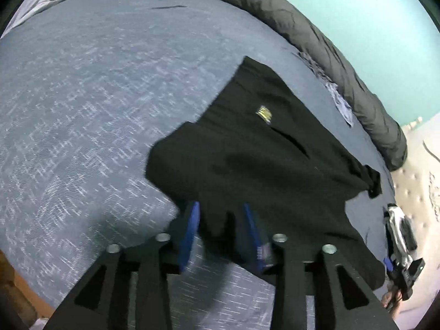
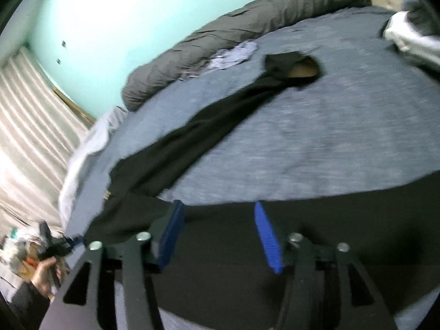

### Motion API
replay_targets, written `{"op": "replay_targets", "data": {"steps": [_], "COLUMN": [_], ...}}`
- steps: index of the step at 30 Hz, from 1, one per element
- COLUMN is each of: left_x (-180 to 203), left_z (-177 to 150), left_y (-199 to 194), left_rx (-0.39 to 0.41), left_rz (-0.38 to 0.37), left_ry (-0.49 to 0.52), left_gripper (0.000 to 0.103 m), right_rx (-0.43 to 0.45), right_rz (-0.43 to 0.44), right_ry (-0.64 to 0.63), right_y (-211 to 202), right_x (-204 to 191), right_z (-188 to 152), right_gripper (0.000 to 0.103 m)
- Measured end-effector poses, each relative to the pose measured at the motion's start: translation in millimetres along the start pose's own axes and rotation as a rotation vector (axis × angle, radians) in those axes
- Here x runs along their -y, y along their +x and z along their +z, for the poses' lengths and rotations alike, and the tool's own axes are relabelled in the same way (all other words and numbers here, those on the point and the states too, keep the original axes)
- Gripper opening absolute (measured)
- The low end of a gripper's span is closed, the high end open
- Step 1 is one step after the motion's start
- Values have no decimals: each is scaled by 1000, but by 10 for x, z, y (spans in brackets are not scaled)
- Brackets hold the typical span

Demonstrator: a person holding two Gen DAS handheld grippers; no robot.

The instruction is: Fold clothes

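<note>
Left wrist view: the left gripper point(image 1: 221, 217) stands part open, its blue pads point(image 1: 192, 228) either side of the near hem of a black garment point(image 1: 261, 148), with a fold of cloth between them; the blur makes it hard to say whether the pads press on the cloth, though they look to stand clear of it. From there the garment runs away up and to the right across the blue-grey bedcover point(image 1: 82, 110), a small yellow logo point(image 1: 264, 113) mid-way, toward the dark grey rolled duvet point(image 1: 316, 44) along the far edge. In the right wrist view the right gripper point(image 2: 220, 220) is spread wider with nothing pinched, hanging over the garment's near edge; a long black sleeve point(image 2: 192, 129) stretches diagonally away. Each gripper is nearest its own corner.
</note>
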State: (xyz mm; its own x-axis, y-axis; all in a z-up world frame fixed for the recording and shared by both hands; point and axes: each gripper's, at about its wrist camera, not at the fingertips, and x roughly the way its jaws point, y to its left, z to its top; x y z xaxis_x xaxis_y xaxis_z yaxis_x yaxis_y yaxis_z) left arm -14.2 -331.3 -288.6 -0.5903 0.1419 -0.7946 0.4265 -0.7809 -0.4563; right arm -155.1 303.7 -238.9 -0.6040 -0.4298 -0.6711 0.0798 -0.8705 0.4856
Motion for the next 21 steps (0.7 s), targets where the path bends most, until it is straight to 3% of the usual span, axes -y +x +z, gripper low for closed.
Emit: {"op": "replay_targets", "data": {"steps": [6,10,14,21], "left_x": [47,30,-28,-110], "left_z": [-74,-85,-100,-111], "left_y": [-22,45,106,240], "left_rx": [-16,-27,-30,-36], "left_rz": [-38,-44,-29,-22], "left_ry": [9,-1,-28,-74], "left_gripper": [47,53,54,62], "right_rx": [-29,-31,-33,-44], "right_rz": [-192,-250,-273,-245], "right_ry": [156,296,371,450], "right_y": [-754,-1083,-1222,-1110], "right_x": [921,1400,1659,1896], "right_z": [-270,-429,-500,-538], "right_gripper": [59,62,63,63]}}
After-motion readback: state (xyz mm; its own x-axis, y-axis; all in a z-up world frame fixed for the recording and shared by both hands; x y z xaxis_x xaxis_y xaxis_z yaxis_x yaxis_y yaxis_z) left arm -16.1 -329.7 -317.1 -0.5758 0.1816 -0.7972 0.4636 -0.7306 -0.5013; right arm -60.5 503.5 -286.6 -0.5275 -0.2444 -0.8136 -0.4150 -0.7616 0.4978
